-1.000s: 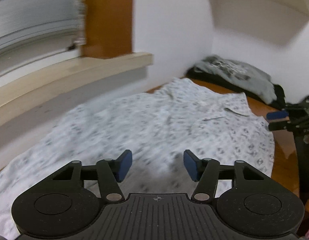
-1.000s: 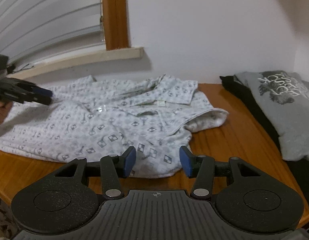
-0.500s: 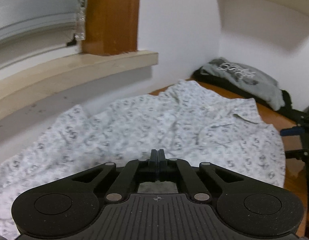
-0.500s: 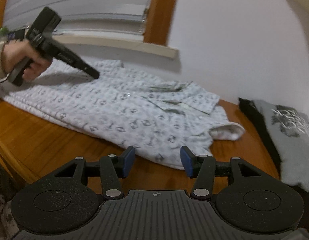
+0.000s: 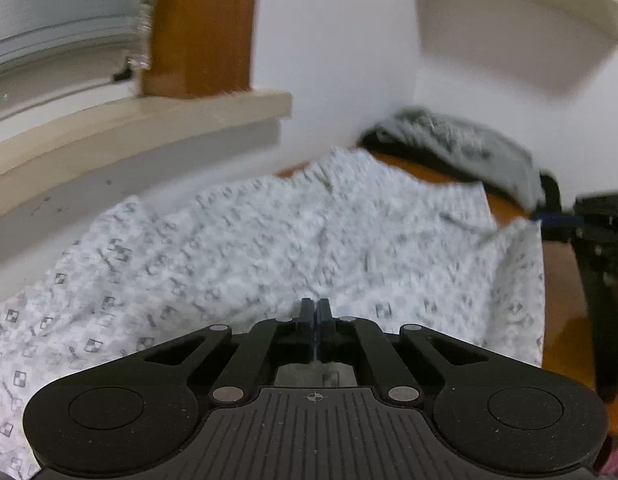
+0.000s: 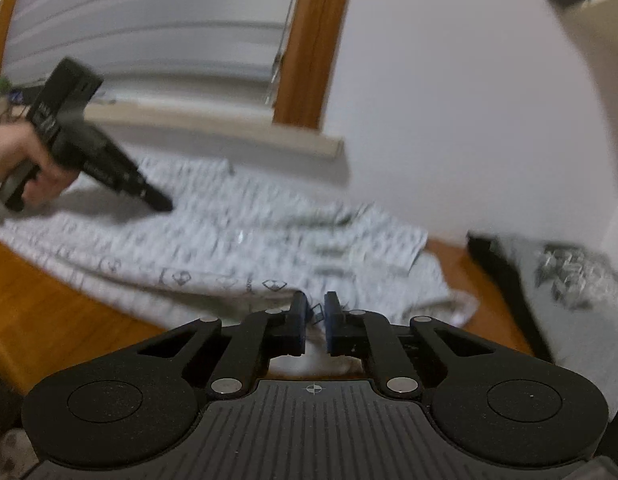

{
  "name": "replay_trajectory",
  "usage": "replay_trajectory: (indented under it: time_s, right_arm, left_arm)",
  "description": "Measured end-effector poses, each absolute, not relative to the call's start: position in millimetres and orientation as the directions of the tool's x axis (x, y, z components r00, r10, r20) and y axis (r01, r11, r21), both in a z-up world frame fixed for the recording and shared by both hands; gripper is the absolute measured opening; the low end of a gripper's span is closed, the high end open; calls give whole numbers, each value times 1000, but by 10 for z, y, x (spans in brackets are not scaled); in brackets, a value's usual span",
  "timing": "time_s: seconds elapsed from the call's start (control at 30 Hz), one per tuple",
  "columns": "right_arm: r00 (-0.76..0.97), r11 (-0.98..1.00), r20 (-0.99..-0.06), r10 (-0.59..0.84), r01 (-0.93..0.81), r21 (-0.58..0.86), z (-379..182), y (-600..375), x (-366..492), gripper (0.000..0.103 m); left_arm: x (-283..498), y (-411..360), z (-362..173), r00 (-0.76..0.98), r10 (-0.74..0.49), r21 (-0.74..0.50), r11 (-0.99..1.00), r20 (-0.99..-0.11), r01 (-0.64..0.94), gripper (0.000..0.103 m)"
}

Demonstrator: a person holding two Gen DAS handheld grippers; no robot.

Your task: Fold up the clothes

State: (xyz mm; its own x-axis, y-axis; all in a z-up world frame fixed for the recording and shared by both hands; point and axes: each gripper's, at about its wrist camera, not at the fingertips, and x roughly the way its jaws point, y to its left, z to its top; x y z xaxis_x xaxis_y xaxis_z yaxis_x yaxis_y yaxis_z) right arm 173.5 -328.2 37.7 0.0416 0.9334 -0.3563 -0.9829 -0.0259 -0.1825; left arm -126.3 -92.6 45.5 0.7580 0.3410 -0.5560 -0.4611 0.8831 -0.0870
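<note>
Patterned shirt [image 6: 245, 252] lies spread across the wooden tabletop [image 6: 49, 304], below the window sill.

Left gripper [image 5: 316, 312]: fingers pressed together low on the cloth, probably pinching a fold of it, though blur hides the contact.

Right gripper [image 6: 315, 308]: narrowed onto the near hem at 6 o'clock, a slim gap left with fabric bunched in it.

Risks: a thin pinch could slip once lifted; uneven pulls from the two sides would skew the fold; the hem could drag toward the grey T-shirt [image 6: 569, 276] piled at 3 o'clock.

Containers: none visible.
</note>
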Motion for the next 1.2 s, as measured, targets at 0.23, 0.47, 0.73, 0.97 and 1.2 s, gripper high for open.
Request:
replay_trajectory:
  time_s: [0.23, 0.47, 0.73, 0.97, 1.2]
  right_arm:
    - [47, -65, -482, 875, -975, -214, 243, -3200, 1757, 12]
    - [22, -32, -448, 894, -993, -113, 286, -3410, 1847, 41]
    - [7, 2, -442, 897, -1000, -11, 348, -2871, 1769, 46]
    - [7, 45, -519, 855, -997, 60, 104, -2667, 1860, 46]
    - [-22, 17, -512, 859, -997, 70, 60, -2977, 1928, 46]
  left_arm:
    - [-1274, -899, 450, 702, 428, -23, 845, -570, -534, 10]
    - [-1425, -977, 416, 707, 415, -32, 850, -573, -525, 64]
    - [-1700, -967, 361, 683, 434, -18, 837, -588, -547, 78]
    - [-1922, -889, 325, 696, 391, -99, 828, -602, -551, 81]
    - [-1976, -1127, 325, 691, 394, -89, 830, -606, -551, 82]
